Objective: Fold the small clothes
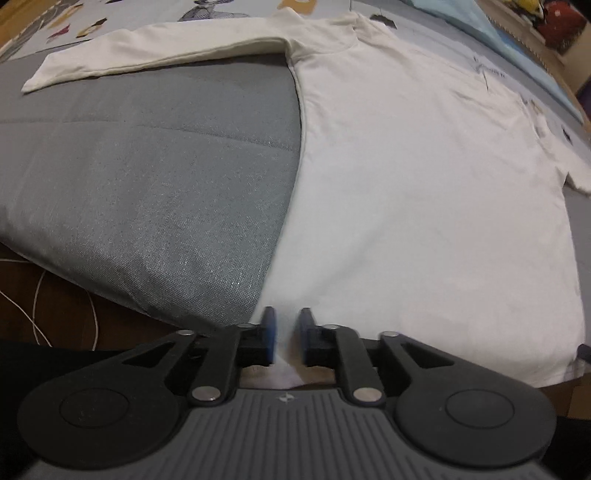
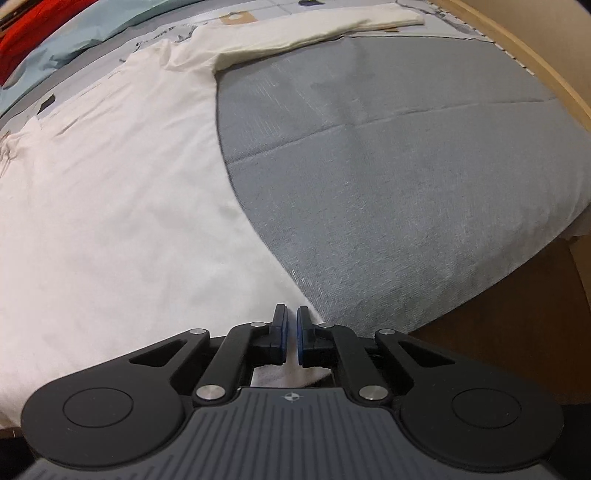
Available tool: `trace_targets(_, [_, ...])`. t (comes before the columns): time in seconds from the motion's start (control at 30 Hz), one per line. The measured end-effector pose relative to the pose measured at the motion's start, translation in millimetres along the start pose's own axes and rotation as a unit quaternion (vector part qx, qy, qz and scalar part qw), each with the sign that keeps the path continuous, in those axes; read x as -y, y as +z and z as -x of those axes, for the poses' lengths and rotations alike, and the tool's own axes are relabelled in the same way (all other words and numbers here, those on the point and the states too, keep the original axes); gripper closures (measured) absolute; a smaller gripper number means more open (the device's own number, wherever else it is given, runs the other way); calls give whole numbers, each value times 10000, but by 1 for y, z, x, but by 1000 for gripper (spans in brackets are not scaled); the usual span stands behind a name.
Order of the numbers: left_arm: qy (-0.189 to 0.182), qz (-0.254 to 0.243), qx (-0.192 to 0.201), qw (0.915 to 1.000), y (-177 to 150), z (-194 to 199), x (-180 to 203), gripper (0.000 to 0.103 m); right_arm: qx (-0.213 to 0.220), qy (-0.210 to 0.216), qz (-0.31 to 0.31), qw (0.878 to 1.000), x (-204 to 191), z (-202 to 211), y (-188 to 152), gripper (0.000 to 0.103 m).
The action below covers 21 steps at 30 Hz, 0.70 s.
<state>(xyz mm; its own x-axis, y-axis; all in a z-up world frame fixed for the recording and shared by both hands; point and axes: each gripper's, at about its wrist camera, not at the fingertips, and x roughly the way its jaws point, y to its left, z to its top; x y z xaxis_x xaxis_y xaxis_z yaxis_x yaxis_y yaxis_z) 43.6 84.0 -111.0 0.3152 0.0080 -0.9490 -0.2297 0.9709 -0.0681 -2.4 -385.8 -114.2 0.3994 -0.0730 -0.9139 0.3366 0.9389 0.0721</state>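
white shirt flat on grey bedding, left tool slightly apart, right tool clamped on hem

No readable text, number or brand shows in either view. The dark marking on the white shirt is too blurred to read.

Quick count of what's on view: one white long-sleeved shirt, spread flat, with two sleeves, one stretched out to each side. One grey cushion under it. Two grippers, left gripper and right gripper, two fingers on each, so four blue-padded fingers in all. One patterned sheet at the far end. One light blue cloth and one red thing beside it. One thin white cable looped on the floor.
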Motion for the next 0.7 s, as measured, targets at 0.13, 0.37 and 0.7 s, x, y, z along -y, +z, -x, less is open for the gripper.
trace_targets(0.13, [22, 173, -5, 9998, -1, -1, -2, 84, 159, -180, 40, 9997, 3, 6, 1, 103])
trace_targets(0.37, [-125, 79, 193, 9997, 0, 10, 4, 84, 209, 4, -444, 9988, 20, 11, 2, 103])
trace_targets(0.7, [-207, 45, 148, 9997, -10, 20, 7, 84, 117, 61, 213, 9997, -6, -4, -4, 55])
